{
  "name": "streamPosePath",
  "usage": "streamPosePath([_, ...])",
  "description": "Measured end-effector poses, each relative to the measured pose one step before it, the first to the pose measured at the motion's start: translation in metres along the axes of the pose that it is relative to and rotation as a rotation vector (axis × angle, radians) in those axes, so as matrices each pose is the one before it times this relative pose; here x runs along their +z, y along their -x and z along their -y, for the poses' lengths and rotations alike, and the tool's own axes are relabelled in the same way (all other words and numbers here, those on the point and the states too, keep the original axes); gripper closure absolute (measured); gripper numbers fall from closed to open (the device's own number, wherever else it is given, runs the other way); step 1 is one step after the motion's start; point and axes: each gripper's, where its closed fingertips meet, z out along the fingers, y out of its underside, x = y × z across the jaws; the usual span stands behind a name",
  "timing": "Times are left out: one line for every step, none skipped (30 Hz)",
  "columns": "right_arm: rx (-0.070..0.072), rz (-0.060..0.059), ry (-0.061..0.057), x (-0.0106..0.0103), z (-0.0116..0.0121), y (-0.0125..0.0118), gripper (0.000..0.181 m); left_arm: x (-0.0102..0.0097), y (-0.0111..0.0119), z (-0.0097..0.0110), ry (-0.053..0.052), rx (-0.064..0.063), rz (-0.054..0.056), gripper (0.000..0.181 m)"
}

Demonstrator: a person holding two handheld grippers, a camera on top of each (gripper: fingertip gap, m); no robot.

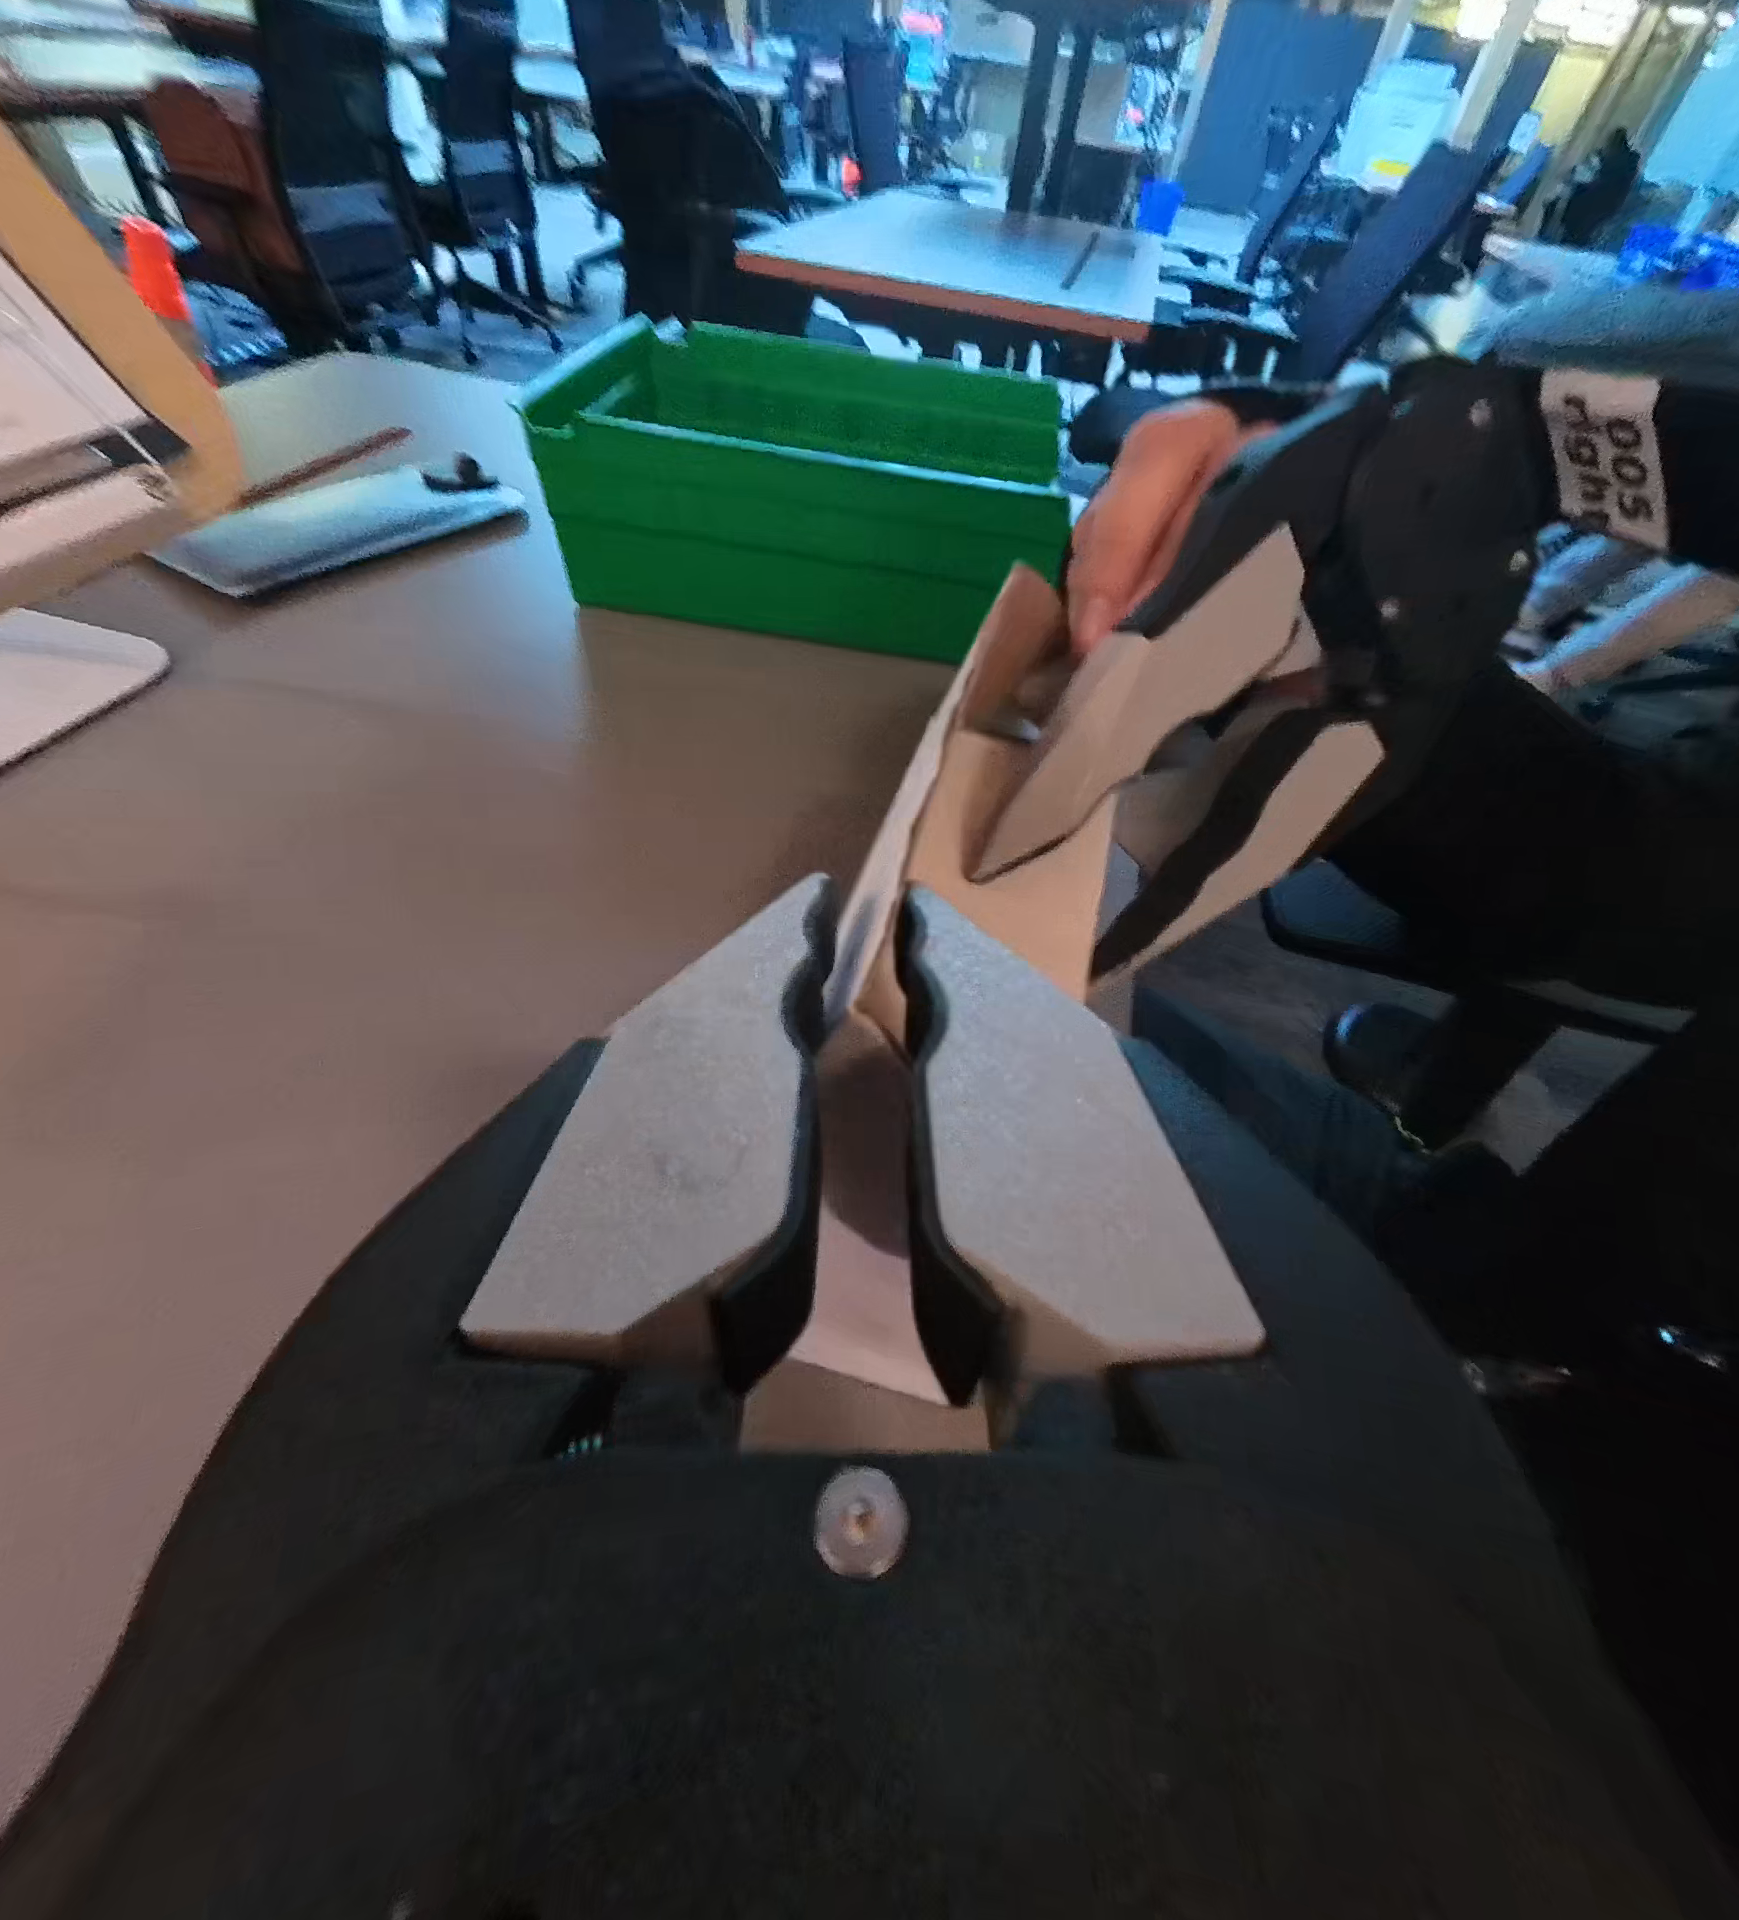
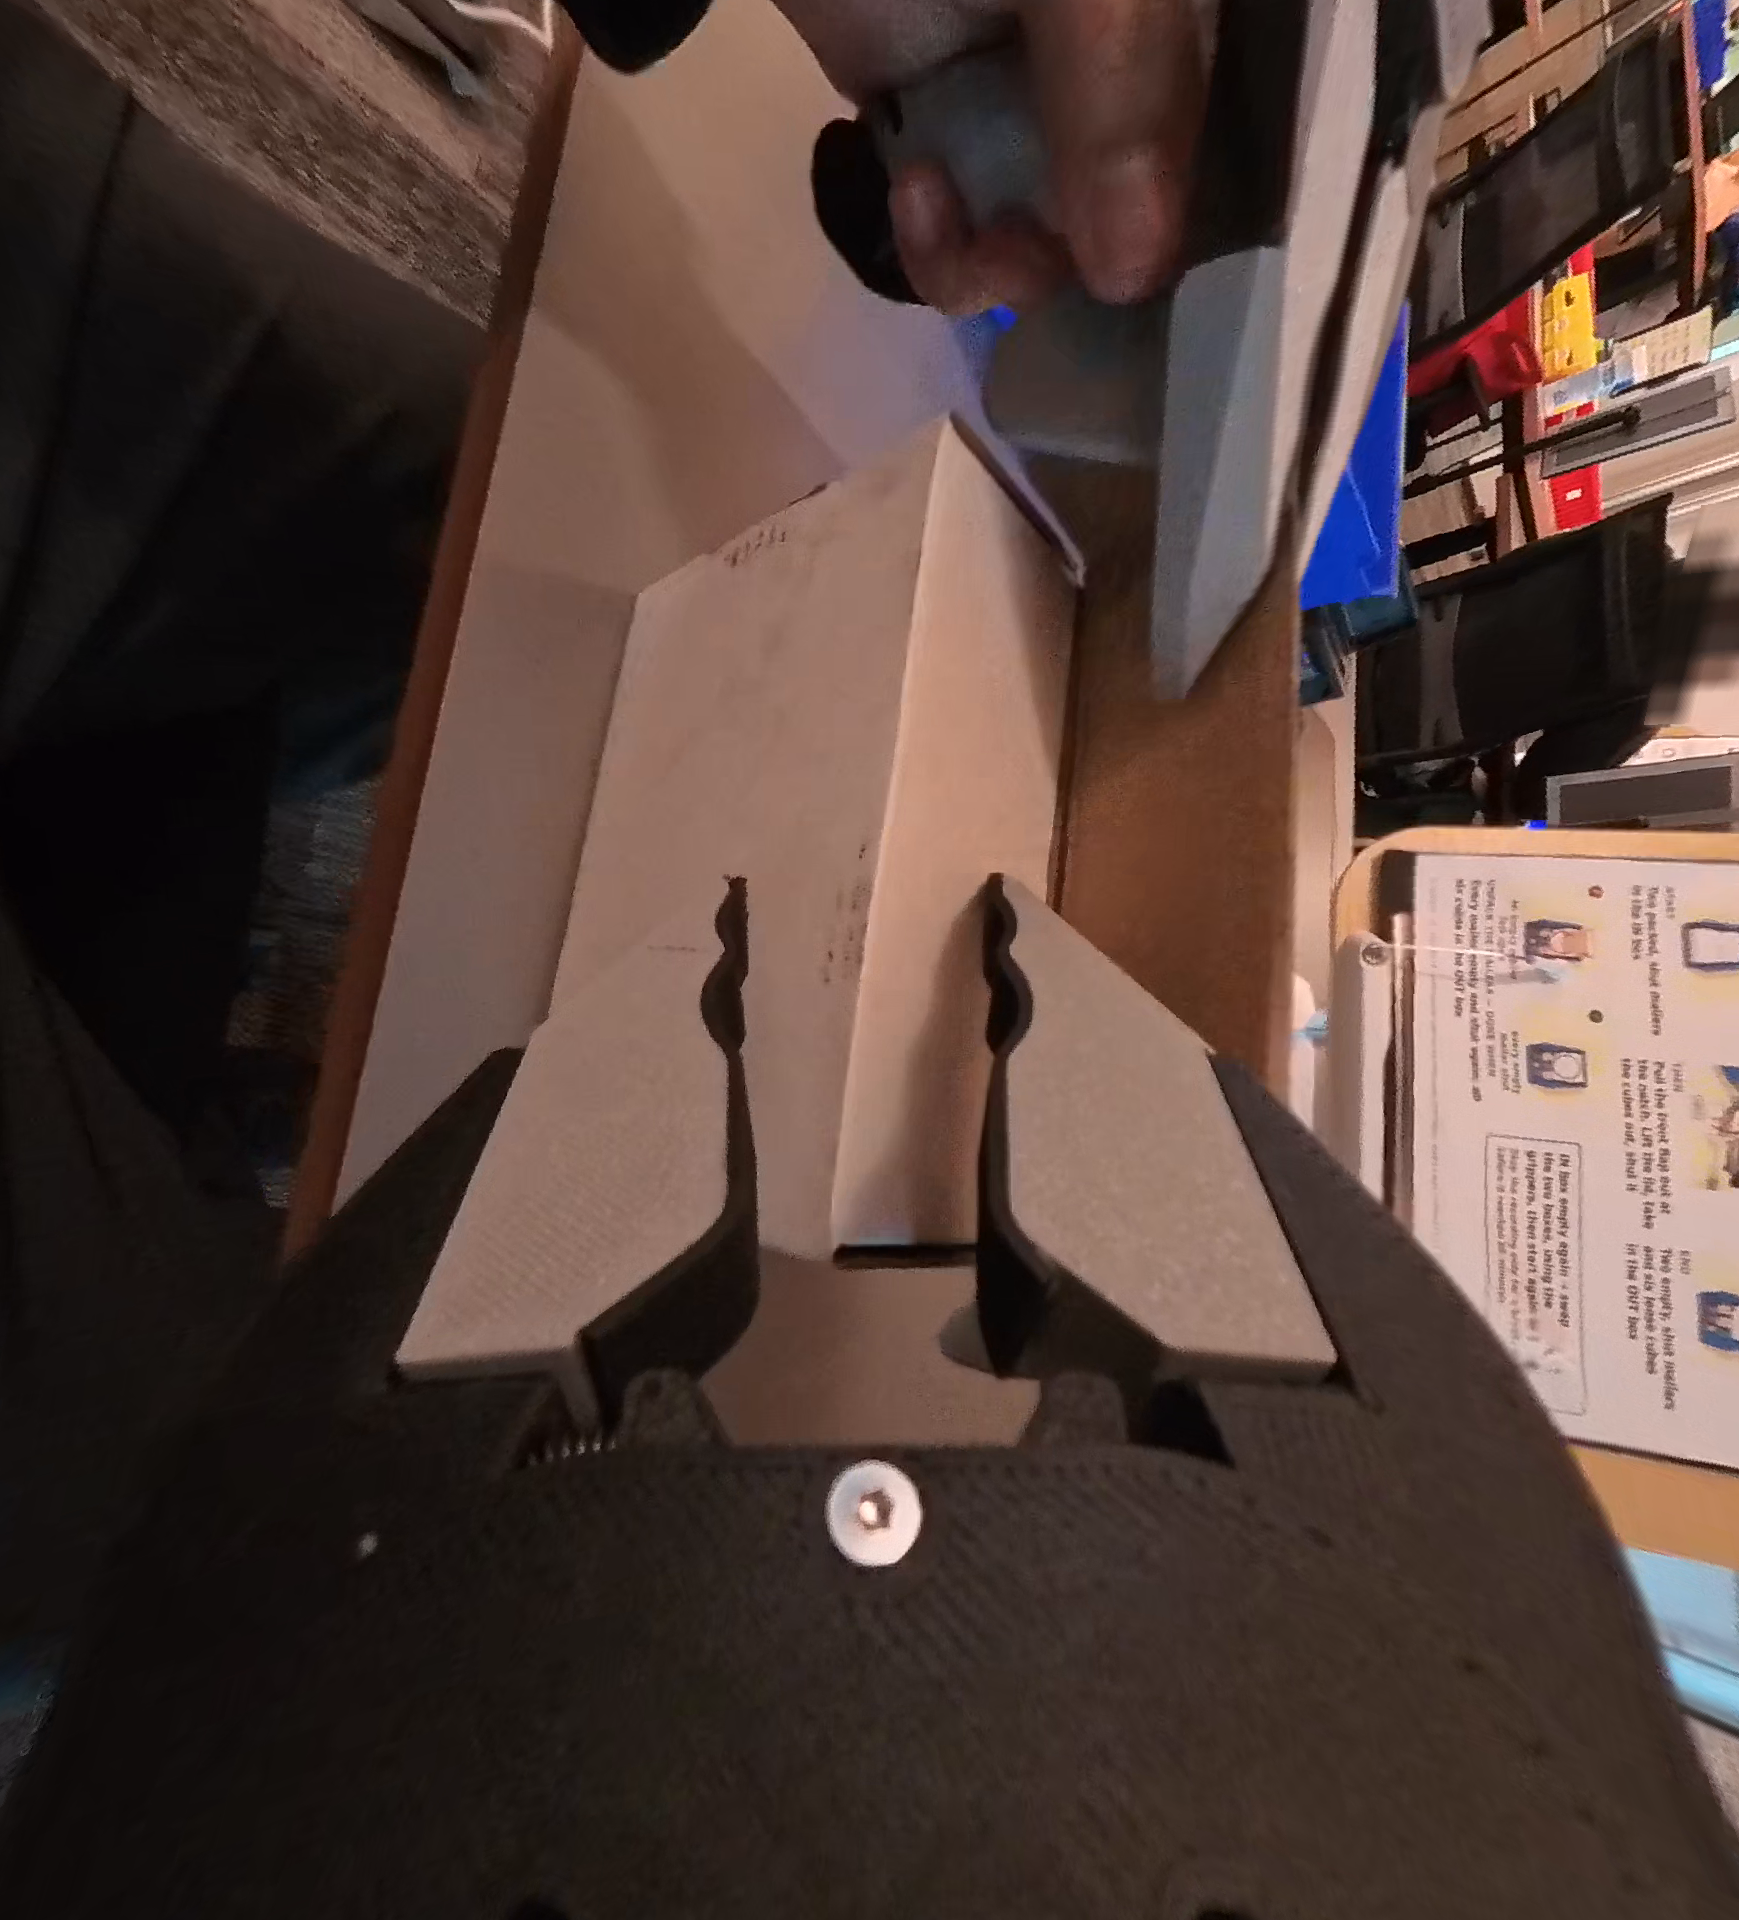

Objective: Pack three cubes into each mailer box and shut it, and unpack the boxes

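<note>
A brown cardboard mailer box [image 1: 938,790] is held at the table's right edge, tilted on its side with its flaps loose. My left gripper [image 1: 870,914] is shut on the box's near corner. My right gripper [image 1: 1036,923] reaches in from the right, its fingers on either side of a box panel. In the right wrist view the box [image 2: 771,727] looks pale, and my right gripper [image 2: 863,904] has its jaws apart with a folded box edge between them; contact is unclear. One of the left gripper's fingers [image 2: 1229,499] and a hand [image 2: 1031,187] show above. No cubes show.
A green bin [image 1: 803,540] stands on the brown table [image 1: 377,831] behind the box. A grey pouch [image 1: 345,520] and a white stand base [image 1: 3,696] lie at the left. A clipboard with an instruction sheet [image 2: 1613,1143] and a blue bin [image 2: 1364,499] stand nearby. Office chairs stand beyond.
</note>
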Motion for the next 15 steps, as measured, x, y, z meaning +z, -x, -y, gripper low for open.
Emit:
streamPosePath([-0.0132,-0.0052,0.0057,0.00023,0.00130,0.00030,0.138,-0.00201,0.00193,0.00182,-0.0089,-0.0009,0.0128,0.175])
streamPosePath([-0.0162,-0.0098,0.0171,0.00068,-0.00006,-0.00038,0.139,-0.00073,0.00198,0.00004,0.0018,-0.0117,0.0106,0.175])
streamPosePath([-0.0185,-0.0098,0.0200,0.00049,-0.00036,-0.00019,0.139,-0.00042,0.00221,0.00046,-0.0056,-0.0160,0.0113,0.176])
streamPosePath([-0.0161,-0.0057,0.0120,-0.00019,0.00080,0.00034,0.140,-0.00040,0.00368,0.00100,-0.0108,-0.0136,0.0214,0.176])
streamPosePath([-0.0121,-0.0024,0.0015,-0.00128,0.00215,0.00061,0.141,-0.00100,0.00622,0.00051,-0.0064,-0.0041,0.0376,0.177])
streamPosePath([-0.0085,-0.0012,-0.0019,-0.00207,0.00247,0.00062,0.143,-0.00158,0.00443,0.00134,-0.0090,0.0018,0.0260,0.177])
streamPosePath([-0.0048,0.0012,-0.0015,-0.00262,0.00229,0.00046,0.144,-0.00210,0.00222,0.00279,-0.0176,-0.0026,0.0118,0.177])
streamPosePath([-0.0010,0.0069,-0.0023,-0.00295,0.00221,0.00121,0.144,-0.00258,0.00166,0.00355,-0.0210,-0.0023,0.0096,0.178])
streamPosePath([0.0047,0.0179,-0.0046,-0.00294,0.00252,0.00273,0.145,-0.00265,0.00161,0.00383,-0.0213,-0.0015,0.0107,0.178])
streamPosePath([0.0111,0.0296,-0.0080,-0.00298,0.00279,0.00441,0.145,-0.00222,0.00039,0.00348,-0.0165,-0.0022,0.0016,0.178])
streamPosePath([0.0126,0.0328,-0.0082,-0.00271,0.00265,0.00505,0.143,-0.00186,-0.00038,0.00254,-0.0106,-0.0044,-0.0041,0.177])
streamPosePath([0.0084,0.0243,-0.0059,-0.00222,0.00202,0.00386,0.144,-0.00155,-0.00003,0.00249,-0.0110,-0.0013,0.0016,0.177])
streamPosePath([0.0033,0.0204,-0.0070,-0.00184,0.00184,0.00346,0.146,-0.00133,0.00030,0.00196,-0.0093,0.0041,0.0048,0.177])
streamPosePath([0.0014,0.0272,-0.0087,-0.00128,0.00175,0.00475,0.150,-0.00091,-0.00032,0.00134,-0.0048,0.0032,0.0011,0.177])
streamPosePath([0.0018,0.0340,-0.0090,-0.00071,0.00169,0.00594,0.154,-0.00071,-0.00074,0.00154,-0.0059,0.0014,-0.0023,0.177])
